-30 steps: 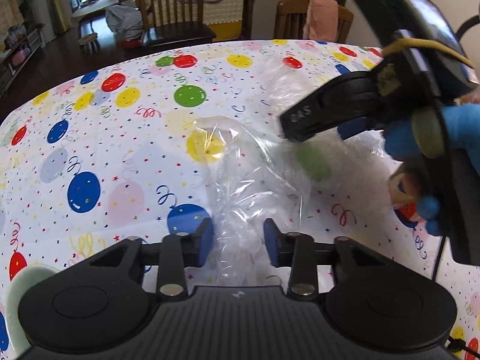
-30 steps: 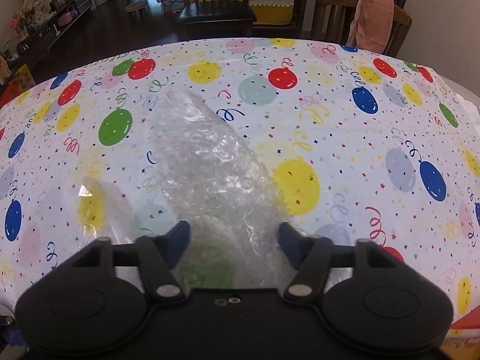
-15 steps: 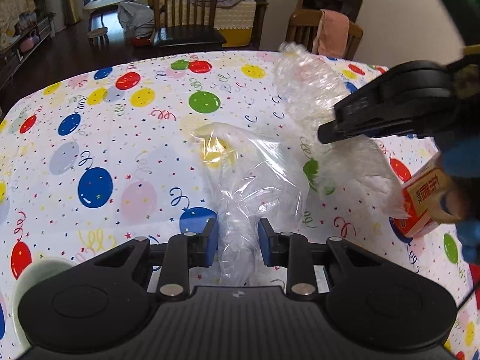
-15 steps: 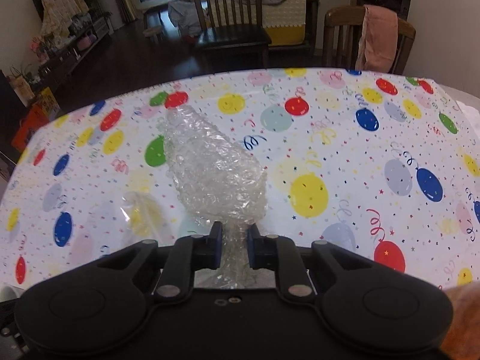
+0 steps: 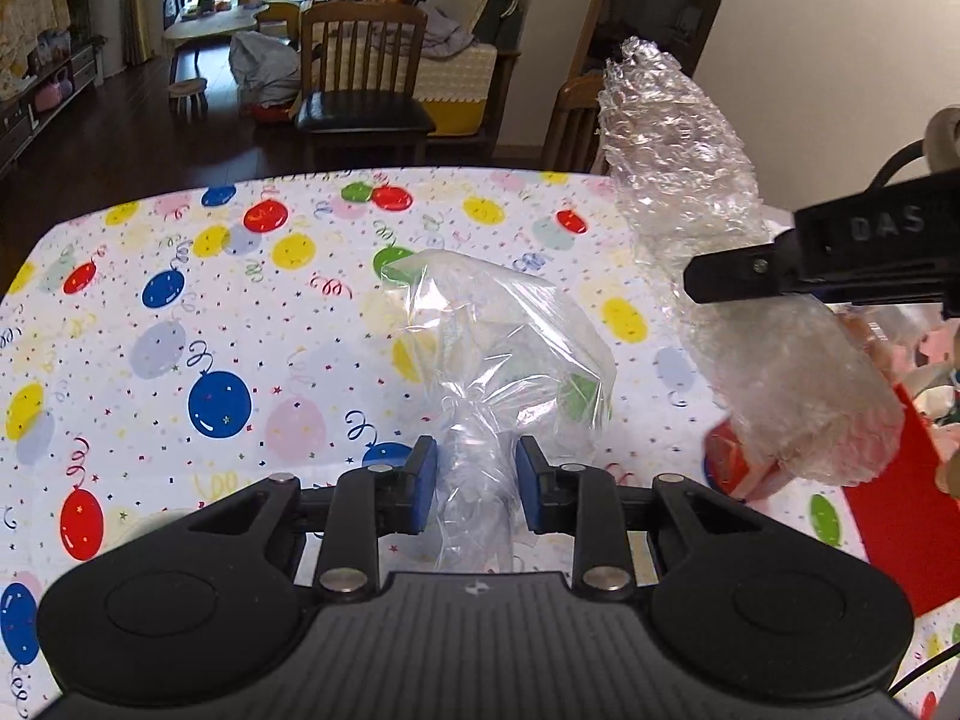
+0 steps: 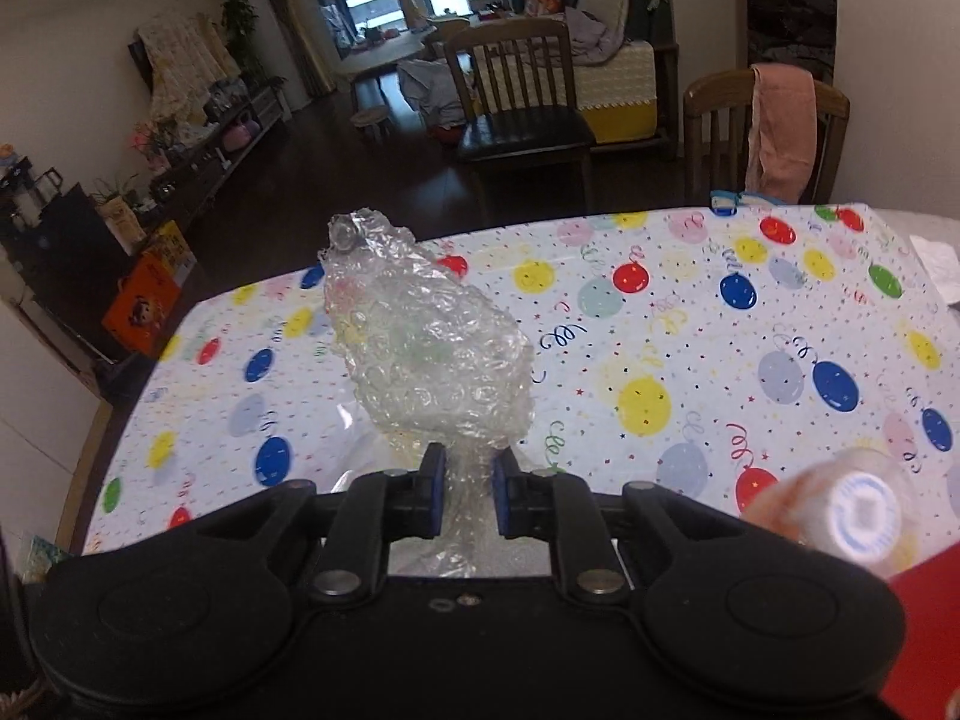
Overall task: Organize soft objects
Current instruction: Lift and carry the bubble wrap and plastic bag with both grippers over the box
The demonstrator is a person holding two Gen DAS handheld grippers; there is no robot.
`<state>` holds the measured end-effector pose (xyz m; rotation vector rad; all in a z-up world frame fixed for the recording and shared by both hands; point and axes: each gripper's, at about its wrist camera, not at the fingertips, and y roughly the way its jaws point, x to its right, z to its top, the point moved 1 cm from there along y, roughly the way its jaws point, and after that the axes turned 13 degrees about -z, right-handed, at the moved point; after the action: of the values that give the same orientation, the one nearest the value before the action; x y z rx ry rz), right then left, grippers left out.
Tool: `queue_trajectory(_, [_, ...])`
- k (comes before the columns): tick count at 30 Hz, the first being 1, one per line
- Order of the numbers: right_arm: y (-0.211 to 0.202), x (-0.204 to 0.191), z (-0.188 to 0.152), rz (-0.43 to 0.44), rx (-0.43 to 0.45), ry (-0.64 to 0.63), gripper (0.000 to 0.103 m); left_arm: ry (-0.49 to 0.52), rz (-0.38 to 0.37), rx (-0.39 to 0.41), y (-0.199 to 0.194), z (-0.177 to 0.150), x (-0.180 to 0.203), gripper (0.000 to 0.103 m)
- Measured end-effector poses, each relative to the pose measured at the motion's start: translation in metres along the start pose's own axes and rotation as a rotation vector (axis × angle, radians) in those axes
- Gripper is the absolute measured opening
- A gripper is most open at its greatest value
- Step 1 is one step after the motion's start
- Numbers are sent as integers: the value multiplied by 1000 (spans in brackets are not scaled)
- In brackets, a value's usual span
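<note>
My left gripper [image 5: 477, 489] is shut on the bunched neck of a clear plastic bag [image 5: 510, 342], held up off the balloon-print tablecloth [image 5: 210, 312]. My right gripper [image 6: 469, 498] is shut on a crumpled roll of bubble wrap [image 6: 426, 348], lifted well above the table. In the left wrist view the bubble wrap [image 5: 720, 252] hangs in the air at the right, pinched by the right gripper's fingers [image 5: 780, 270], beside and above the bag.
An orange carton [image 5: 738, 468] and a red surface [image 5: 900, 516] sit at the table's right edge. A blurred bottle cap [image 6: 858, 510] shows close at the lower right. Wooden chairs [image 6: 516, 102] stand beyond the far table edge.
Both grippers closed on their items and lifted them: the left raised the plastic bag, the right raised the bubble wrap high above the table.
</note>
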<state>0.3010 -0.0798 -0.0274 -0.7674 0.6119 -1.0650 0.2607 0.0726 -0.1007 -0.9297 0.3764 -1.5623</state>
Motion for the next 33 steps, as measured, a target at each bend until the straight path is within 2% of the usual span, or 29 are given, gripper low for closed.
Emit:
queue_trajectory(10, [-64, 17, -13, 37, 41, 17, 15, 28, -56, 25, -43, 0, 27, 28])
queue_trajectory(17, [-105, 51, -25, 29, 88, 62, 15, 76, -105, 57, -71, 5, 57, 28])
queue_trajectory(24, [-137, 103, -44, -7, 86, 133, 15, 125, -146, 76, -90, 8, 95, 28])
queue_trajectory(33, [-164, 193, -61, -90, 107, 234, 15, 185, -207, 82, -90, 15, 157, 28])
